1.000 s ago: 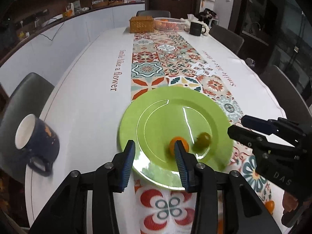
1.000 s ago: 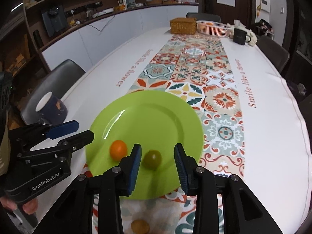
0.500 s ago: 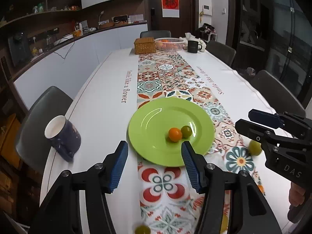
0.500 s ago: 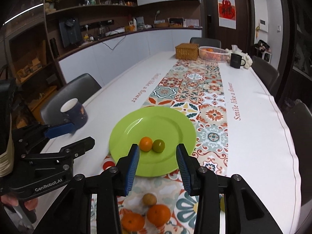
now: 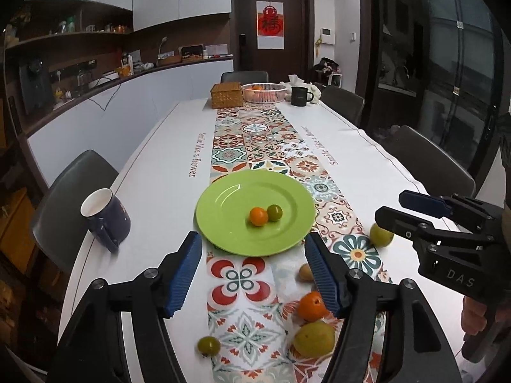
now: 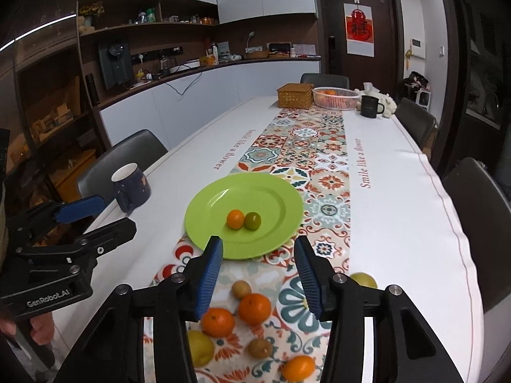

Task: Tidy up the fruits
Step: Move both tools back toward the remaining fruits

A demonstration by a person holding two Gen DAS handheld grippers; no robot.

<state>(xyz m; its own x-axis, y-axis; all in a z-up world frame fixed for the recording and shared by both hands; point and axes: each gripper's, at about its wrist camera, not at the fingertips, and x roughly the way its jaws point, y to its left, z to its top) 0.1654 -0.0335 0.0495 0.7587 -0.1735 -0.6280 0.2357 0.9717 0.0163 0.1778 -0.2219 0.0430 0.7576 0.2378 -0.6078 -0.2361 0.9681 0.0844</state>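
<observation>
Two fruits sit on the green plate, and both claws hang empty above the table.

The left gripper (image 5: 254, 271) and the right gripper (image 6: 258, 273) have just been opening, and nothing is between their blue pads. A small orange fruit (image 5: 258, 216) and a small green fruit (image 5: 274, 212) touch each other near the middle of the green plate (image 5: 223, 220). More oranges (image 6: 254, 309) and yellow-green fruits (image 5: 314, 338) lie loose on the patterned runner (image 6: 306, 146), closer to the claws. A dark blue mug (image 5: 105, 218) stands to the left of the plate.
</observation>
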